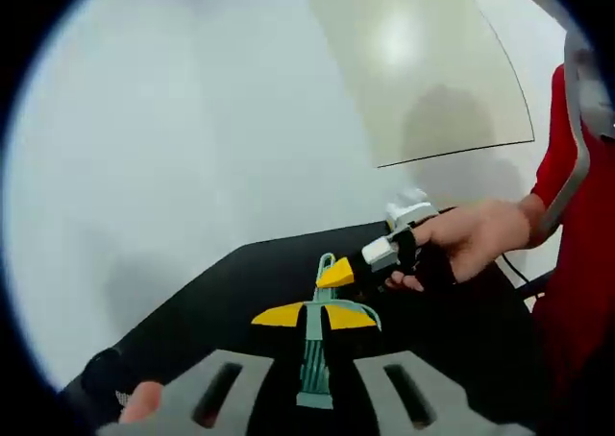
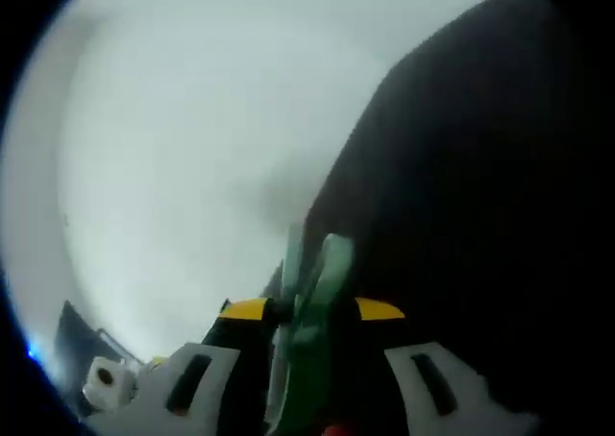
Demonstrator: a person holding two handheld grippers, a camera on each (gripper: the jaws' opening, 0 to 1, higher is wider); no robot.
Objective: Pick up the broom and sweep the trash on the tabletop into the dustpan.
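In the left gripper view, my left gripper (image 1: pixel 315 316) is shut on a ribbed green handle (image 1: pixel 314 354) that stands between its yellow fingertips (image 1: pixel 279 314); its looped end (image 1: pixel 327 260) points toward the black tabletop (image 1: pixel 259 273). The right gripper (image 1: pixel 338 275) comes in from the right in a person's hand (image 1: pixel 471 239), with its yellow tip close beside that looped end. In the right gripper view, my right gripper (image 2: pixel 312 309) is shut on a blurred green handle (image 2: pixel 322 273). Broom head, dustpan tray and trash are hidden, so I cannot tell which handle is which.
A white wall (image 1: pixel 192 119) rises behind the table, with a beige panel (image 1: pixel 423 61) higher up. A person's red sleeve (image 1: pixel 577 225) is at the right edge. A white roll (image 2: pixel 106 380) sits low on the left beside the black tabletop (image 2: pixel 480 215).
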